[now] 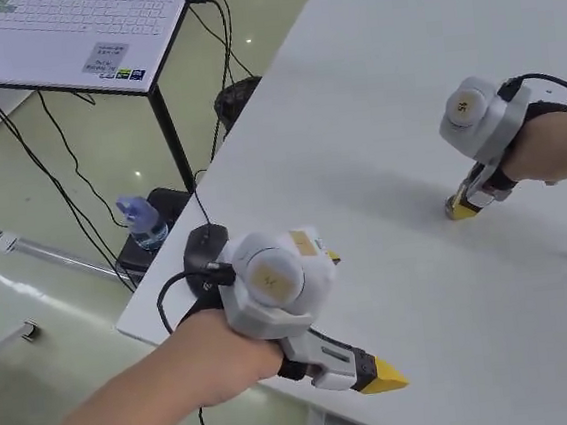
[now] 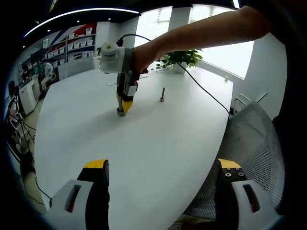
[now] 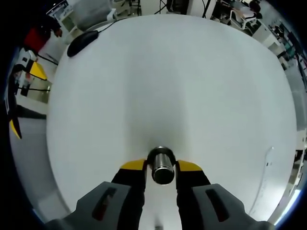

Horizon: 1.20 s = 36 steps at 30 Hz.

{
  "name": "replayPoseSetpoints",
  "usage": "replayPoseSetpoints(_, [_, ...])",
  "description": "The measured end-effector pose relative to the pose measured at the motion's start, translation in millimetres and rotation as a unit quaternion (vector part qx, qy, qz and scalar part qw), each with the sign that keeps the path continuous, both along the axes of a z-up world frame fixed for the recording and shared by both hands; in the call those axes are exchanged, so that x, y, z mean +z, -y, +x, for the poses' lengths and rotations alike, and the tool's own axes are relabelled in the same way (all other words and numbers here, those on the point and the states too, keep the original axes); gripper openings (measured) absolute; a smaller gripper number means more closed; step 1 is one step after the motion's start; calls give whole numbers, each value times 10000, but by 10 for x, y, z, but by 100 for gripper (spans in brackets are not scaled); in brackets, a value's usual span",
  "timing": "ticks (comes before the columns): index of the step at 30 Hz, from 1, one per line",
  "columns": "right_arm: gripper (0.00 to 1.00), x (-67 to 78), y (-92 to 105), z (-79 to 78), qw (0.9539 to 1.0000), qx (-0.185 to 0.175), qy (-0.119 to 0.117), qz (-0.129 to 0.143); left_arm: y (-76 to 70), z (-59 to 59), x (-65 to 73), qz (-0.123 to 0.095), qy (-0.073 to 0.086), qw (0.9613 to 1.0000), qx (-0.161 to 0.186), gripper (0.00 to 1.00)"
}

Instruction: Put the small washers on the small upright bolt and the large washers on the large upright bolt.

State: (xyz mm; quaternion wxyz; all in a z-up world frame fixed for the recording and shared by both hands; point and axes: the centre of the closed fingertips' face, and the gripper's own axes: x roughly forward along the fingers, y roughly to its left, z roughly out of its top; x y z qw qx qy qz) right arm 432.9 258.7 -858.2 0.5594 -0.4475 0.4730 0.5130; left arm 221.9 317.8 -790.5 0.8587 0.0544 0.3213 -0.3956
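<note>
A broad white bench (image 1: 355, 115) is seen, its top matt and pale. A white laptop (image 1: 65, 28) is carried on a black-legged stand beside the bench's corner. A grey mesh chair (image 2: 249, 139) is drawn up at the bench's edge in the left gripper view, and a green plant (image 2: 180, 58) is seen at the far edge.

The left hand-held gripper (image 1: 380, 376) is held by a hand over the bench's near edge. Its yellow-tipped jaws are spread wide apart in its own view, with nothing between them. The right hand-held gripper (image 1: 461, 208) is held further in over the bench, tips down against the top, and its jaws are clamped on the large bolt (image 3: 163, 175).

A black mouse (image 1: 205, 248) is laid at the bench's corner, with a cable leading from it. A clear water bottle (image 1: 142, 221) with a blue cap is seen low down beside the bench, next to a dark base.

The large bolt is shown as a thick, silvery metal cylinder, viewed end-on in the right gripper view, with a dark round end face and a bright rim. In the left gripper view it is seen upright on the bench under the right hand-held gripper's yellow tips.

The small upright bolt (image 2: 162, 94) is shown as a thin grey pin. It stands free on the bench, near the right hand-held gripper but apart from it.
</note>
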Motion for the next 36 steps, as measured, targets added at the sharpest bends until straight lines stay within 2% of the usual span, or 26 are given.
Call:
replayPoseSetpoints(5, [33, 72, -17, 18, 9999, 2, 87, 142, 16, -3, 8, -2, 14, 10000, 12, 93])
replayPoseSetpoints(10, [37, 240, -59, 35, 9988, 76, 267, 398, 48, 9, 36, -44, 53, 10000, 30, 94])
replayPoseSetpoints(16, [38, 522, -75, 59, 9955, 108, 548, 762, 85, 18, 52, -69, 73, 9999, 45, 94])
replayPoseSetpoints(17, [39, 585, -71, 60, 9944, 119, 602, 861, 83, 18, 31, -79, 35, 9999, 71, 94])
replayPoseSetpoints(21, [39, 779, 19, 42, 9918, 104, 732, 1043, 85, 21, 24, -51, 69, 9999, 97, 94])
replayPoseSetpoints(23, [39, 903, 81, 39, 9895, 44, 822, 1187, 81, 15, 3, -23, 49, 9999, 113, 94])
replayPoseSetpoints(28, [39, 1209, 257, -3, 9796, -284, 976, 1732, 83, 17, 8, -27, 47, 9998, 176, 94])
replayPoseSetpoints(30, [39, 1277, 354, -41, 9772, -363, 1003, 1835, 90, 20, 25, -17, 64, 9998, 185, 94])
replayPoseSetpoints(32, [40, 1365, 516, -47, 9724, -499, 1194, 1940, 103, 31, 46, -10, 84, 9998, 196, 94])
replayPoseSetpoints(36, [42, 1465, 729, -94, 9632, -923, 1211, 2214, 115, 47, 51, 38, 74, 9998, 179, 93])
